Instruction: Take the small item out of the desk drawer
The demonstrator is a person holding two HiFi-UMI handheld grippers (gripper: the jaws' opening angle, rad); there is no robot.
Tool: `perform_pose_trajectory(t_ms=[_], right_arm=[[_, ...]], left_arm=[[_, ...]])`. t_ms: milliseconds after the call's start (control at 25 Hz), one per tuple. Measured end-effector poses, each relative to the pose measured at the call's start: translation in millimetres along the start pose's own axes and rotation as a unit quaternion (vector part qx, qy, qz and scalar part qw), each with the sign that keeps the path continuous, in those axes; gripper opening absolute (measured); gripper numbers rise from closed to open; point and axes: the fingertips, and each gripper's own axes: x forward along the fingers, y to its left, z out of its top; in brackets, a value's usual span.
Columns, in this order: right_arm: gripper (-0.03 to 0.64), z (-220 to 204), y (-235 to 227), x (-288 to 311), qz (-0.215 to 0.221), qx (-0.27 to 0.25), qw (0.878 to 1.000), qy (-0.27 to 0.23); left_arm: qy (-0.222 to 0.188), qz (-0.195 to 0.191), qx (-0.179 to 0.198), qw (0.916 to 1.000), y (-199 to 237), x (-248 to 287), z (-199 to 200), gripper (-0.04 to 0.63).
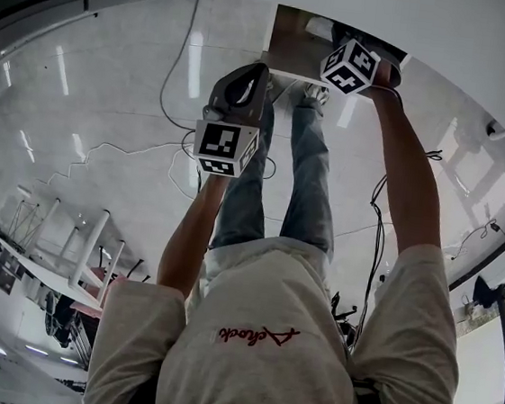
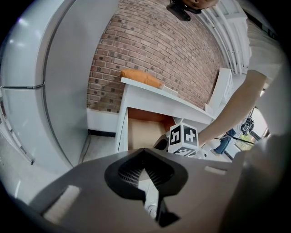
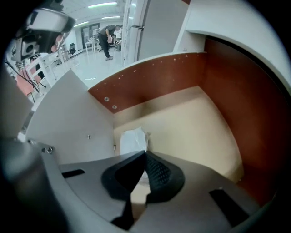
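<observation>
The desk drawer [image 1: 292, 40] is pulled open; its beige floor [image 3: 195, 123] and brown walls fill the right gripper view. A small white crumpled item [image 3: 133, 138] lies near the drawer's left wall. My right gripper [image 3: 145, 154] points steeply down into the drawer, its pads shut on the near edge of that item. In the head view only its marker cube [image 1: 350, 65] shows at the drawer's rim. My left gripper [image 1: 260, 69] hangs in front of the drawer, outside it, shut with nothing held. It looks at the drawer [image 2: 142, 132] from a distance.
The white desk top [image 1: 409, 20] overhangs the drawer. An orange object [image 2: 141, 78] lies on the desk against a brick wall [image 2: 159, 45]. Cables [image 1: 113, 149] trail over the glossy floor. The person's legs [image 1: 274, 172] stand below the drawer.
</observation>
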Motion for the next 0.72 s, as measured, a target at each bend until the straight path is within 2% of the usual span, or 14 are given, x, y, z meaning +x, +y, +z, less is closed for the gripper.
perform_pose_trajectory(t_ms=[200,720], right_arm=[[0.012,4.9,-3.1,-19.4,-0.021,0.021,0.999,-0.013],[0.012,11.7,7.1,-82.6,-0.07,0.021,0.995,-0.065]], left_arm=[[-0.006,-0.006,0.003,1.0,-7.8,-1.4,7.4,0.009],[-0.01,-0.018,0.016,0.9997,-24.2,-5.2,14.2,0.009]])
